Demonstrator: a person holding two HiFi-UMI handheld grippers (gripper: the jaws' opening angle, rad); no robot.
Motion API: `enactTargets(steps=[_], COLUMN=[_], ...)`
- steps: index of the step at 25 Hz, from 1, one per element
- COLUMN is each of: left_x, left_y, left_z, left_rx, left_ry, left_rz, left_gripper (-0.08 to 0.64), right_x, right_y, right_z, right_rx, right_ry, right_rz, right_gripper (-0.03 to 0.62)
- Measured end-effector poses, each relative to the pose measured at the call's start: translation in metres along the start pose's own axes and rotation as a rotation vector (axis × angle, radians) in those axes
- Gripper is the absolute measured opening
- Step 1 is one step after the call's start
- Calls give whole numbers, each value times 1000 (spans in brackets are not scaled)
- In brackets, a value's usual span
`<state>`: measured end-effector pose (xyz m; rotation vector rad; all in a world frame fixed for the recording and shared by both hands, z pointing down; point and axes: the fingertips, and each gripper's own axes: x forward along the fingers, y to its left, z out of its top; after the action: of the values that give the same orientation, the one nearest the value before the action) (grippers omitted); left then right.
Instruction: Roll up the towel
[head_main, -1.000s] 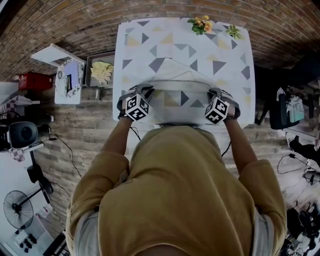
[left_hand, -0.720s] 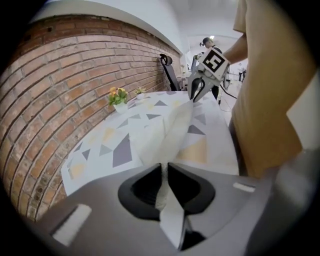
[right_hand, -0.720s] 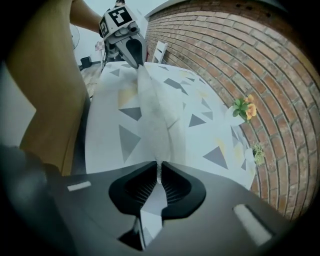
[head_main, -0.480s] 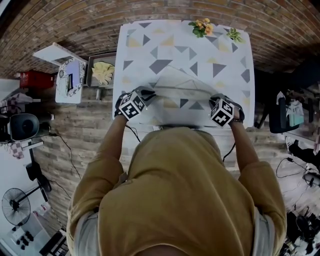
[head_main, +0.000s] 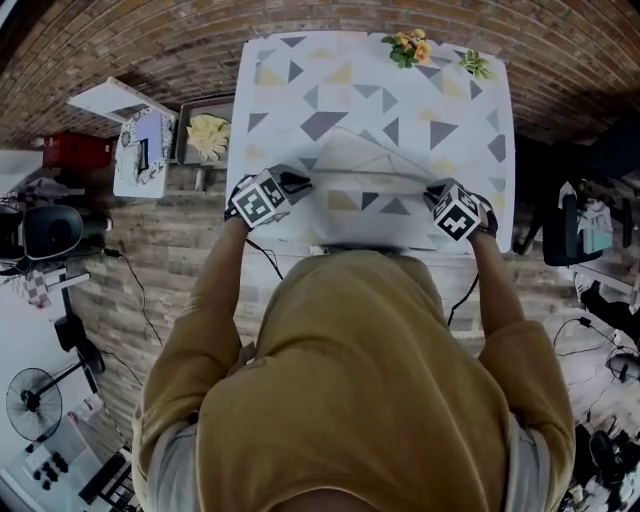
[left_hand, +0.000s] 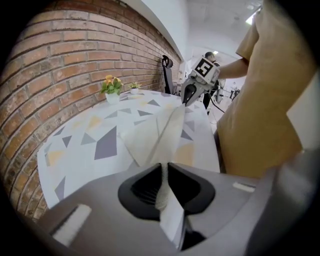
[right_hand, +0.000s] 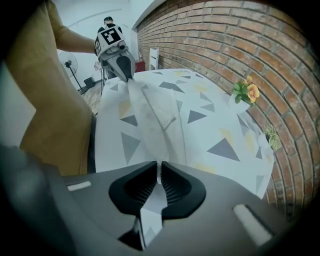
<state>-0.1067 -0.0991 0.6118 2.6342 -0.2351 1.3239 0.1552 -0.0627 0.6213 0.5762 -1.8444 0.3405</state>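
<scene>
Here, seen from above, a person in a mustard-yellow top (head_main: 360, 400) leans over a white counter patterned with grey and yellow triangles (head_main: 285, 95), which fills the upper middle of the frame. A pale cloth towel printed with similar triangles (head_main: 365, 185) lies on the near part of the counter, just above the person's shoulders in the frame. Its near edge is lifted and pulled into a line between two hand-held claws.

The left claw (head_main: 300, 182), at centre left below a black-and-white marker cube, is closed tight on the towel's left end. In the left gripper view the fabric is pinched between the pressed-together jaws and runs across to the other claw.

The right claw (head_main: 433, 193), at centre right, is likewise clamped on the towel's right end. Its own view shows cloth squeezed between its jaws.

A small pot of orange and yellow flowers (head_main: 408, 47) stands at the counter's far edge, upper right of centre, well apart from the towel.
</scene>
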Motion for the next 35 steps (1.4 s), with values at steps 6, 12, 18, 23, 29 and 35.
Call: enactTargets(steps=[6, 12, 18, 23, 29, 35], left_x=[2, 0, 0, -3, -3, 2], left_y=[5, 10, 19, 17, 14, 21], left_z=[-11, -7, -4, -1, 0, 1], left_rx=[-76, -195, -323, -357, -380, -434], left_ry=[-37, -117, -191, -216, -209, -198], left_rz=[-21, -52, -57, -77, -133, -191], left_gripper=[101, 101, 101, 101, 100, 100], right_x=[-9, -13, -14, -16, -19, -9], right_y=[6, -2, -9, -11, -17, -29], right_z=[6, 5, 6, 4, 2, 0], right_rx=[84, 131, 160, 174, 240, 321], right_ry=[-59, -78, -85, -100, -143, -152], right_rz=[62, 82, 95, 96, 124, 165], right_gripper=[31, 31, 31, 31, 31, 31])
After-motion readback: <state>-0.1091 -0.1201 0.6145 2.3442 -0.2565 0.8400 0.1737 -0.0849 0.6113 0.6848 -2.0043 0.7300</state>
